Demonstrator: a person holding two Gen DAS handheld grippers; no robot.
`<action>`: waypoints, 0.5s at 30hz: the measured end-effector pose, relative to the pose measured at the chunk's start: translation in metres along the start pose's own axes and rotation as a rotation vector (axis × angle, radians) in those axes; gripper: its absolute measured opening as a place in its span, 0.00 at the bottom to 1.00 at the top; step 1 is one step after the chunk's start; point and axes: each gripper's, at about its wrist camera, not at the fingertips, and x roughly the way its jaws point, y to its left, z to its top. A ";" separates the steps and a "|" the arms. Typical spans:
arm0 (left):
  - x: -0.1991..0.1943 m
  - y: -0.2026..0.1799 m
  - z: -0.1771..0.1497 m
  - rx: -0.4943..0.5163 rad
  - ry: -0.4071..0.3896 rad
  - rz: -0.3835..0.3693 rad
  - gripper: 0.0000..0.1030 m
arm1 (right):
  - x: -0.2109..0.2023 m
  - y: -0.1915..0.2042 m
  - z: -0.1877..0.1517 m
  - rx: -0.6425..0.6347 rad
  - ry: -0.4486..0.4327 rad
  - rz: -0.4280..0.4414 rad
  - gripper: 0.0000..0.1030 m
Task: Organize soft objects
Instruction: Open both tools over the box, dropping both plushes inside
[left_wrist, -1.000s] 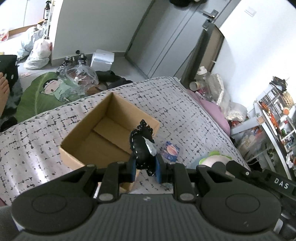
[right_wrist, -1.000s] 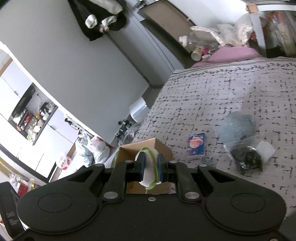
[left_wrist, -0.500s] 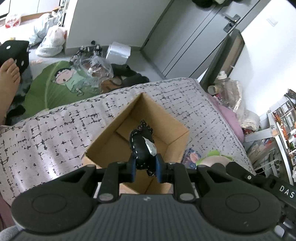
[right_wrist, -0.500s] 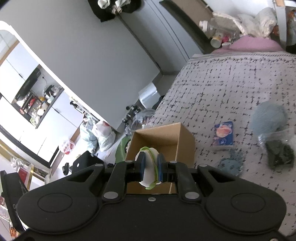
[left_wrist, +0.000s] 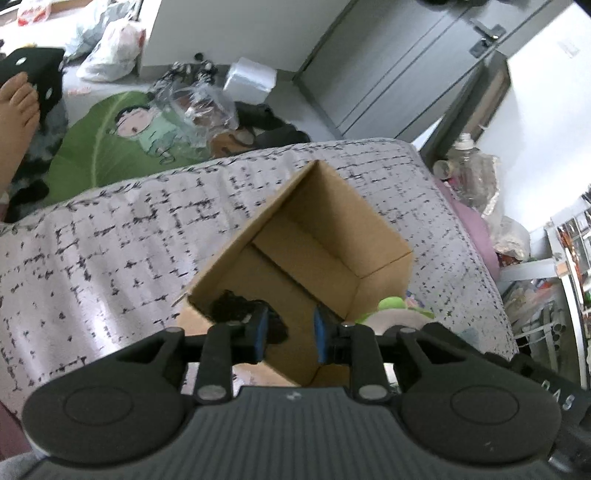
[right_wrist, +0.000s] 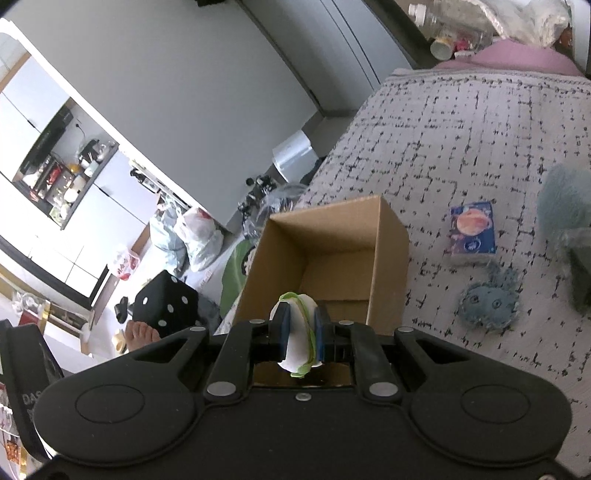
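An open cardboard box (left_wrist: 325, 221) stands on the patterned bed; it also shows in the right wrist view (right_wrist: 384, 236). My left gripper (left_wrist: 290, 332) is open above the box's near corner. A black soft object (left_wrist: 236, 308) lies inside the box just left of the left finger, no longer held. My right gripper (right_wrist: 300, 334) is shut on a white and green plush toy (right_wrist: 297, 339) and holds it over the box's near rim. The same plush (left_wrist: 395, 314) shows behind the box in the left wrist view.
On the bed to the right of the box lie a small blue packet (right_wrist: 472, 232), a blue fuzzy round toy (right_wrist: 489, 304) and a pale blue plush (right_wrist: 565, 199). The bed edge is beyond the box, with floor clutter and a green mat (left_wrist: 110, 147) below.
My left gripper has opened and the black soft object has dropped into the box. Both grippers have moved closer over the box. The right gripper still holds the plush.
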 end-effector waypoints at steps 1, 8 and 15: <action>-0.001 0.002 0.000 -0.007 0.002 0.001 0.24 | 0.002 0.000 -0.001 0.002 0.004 -0.001 0.14; -0.015 0.004 0.000 0.001 -0.016 0.022 0.40 | 0.008 0.000 -0.002 0.025 0.021 -0.008 0.28; -0.029 -0.007 -0.002 0.053 -0.035 0.053 0.63 | -0.010 -0.009 -0.001 0.048 -0.002 -0.004 0.39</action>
